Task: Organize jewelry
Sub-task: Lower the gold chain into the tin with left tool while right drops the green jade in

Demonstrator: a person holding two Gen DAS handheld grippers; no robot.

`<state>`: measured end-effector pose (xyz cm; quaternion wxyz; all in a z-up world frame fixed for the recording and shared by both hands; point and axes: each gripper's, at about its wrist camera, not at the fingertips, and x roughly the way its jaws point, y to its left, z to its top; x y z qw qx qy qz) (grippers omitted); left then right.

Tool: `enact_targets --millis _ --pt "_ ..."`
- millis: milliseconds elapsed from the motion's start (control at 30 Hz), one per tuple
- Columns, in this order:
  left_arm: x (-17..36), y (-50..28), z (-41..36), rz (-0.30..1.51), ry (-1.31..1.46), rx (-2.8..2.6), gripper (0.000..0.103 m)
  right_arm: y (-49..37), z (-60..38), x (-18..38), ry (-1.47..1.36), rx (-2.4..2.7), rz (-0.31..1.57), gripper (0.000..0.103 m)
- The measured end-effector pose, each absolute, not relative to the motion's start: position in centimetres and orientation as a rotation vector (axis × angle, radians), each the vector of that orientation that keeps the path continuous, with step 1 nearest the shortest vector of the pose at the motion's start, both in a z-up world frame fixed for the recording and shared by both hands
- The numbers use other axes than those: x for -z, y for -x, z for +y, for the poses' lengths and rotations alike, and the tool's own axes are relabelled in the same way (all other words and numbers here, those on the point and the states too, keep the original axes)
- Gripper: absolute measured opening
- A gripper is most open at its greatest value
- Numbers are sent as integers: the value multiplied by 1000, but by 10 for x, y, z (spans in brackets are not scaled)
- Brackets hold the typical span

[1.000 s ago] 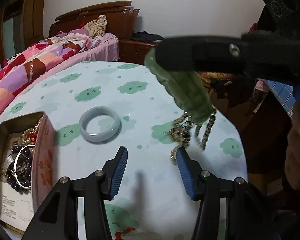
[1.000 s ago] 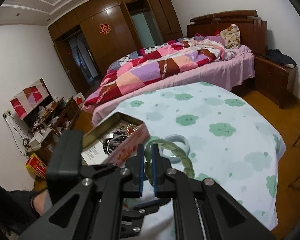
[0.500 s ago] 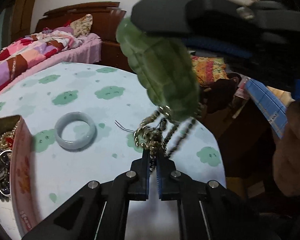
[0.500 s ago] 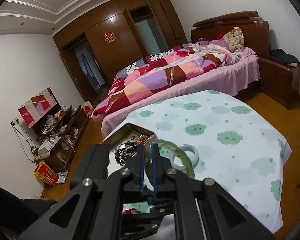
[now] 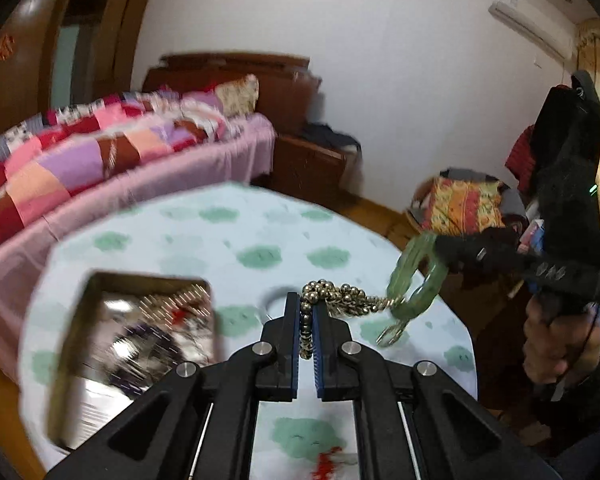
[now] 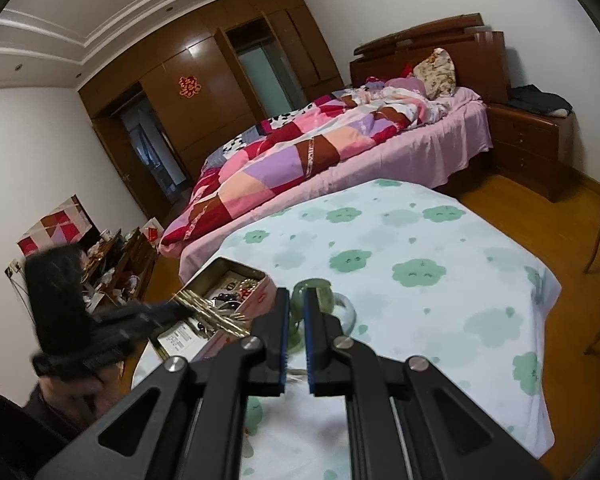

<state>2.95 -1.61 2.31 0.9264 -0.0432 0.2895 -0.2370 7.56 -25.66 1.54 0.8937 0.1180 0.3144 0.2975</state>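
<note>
left claw [image 5: 308, 322] clamped on bead chain [image 5: 350, 300], right claw [image 6: 296, 316] on green bangle [image 6: 314, 296] — pulling them apart to untangle them.

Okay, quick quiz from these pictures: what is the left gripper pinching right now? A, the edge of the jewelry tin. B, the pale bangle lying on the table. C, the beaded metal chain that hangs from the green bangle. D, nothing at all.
C: the left gripper is shut on the beaded chain, which runs across to the green bangle clamped in the right gripper.
</note>
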Motion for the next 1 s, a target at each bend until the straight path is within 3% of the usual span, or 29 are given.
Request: enact_targets --millis 367,700,1000 --pt "-68 -23 29 454 106 425 4 -79 -194 -6 -119 -680 717 9" --pt "-27 -45 68 557 71 248 4 -82 -131 -26 -8 -782 682 9" --pt "5 -60 76 617 6 146 4 -105 -77 9 81 -823 758 9"
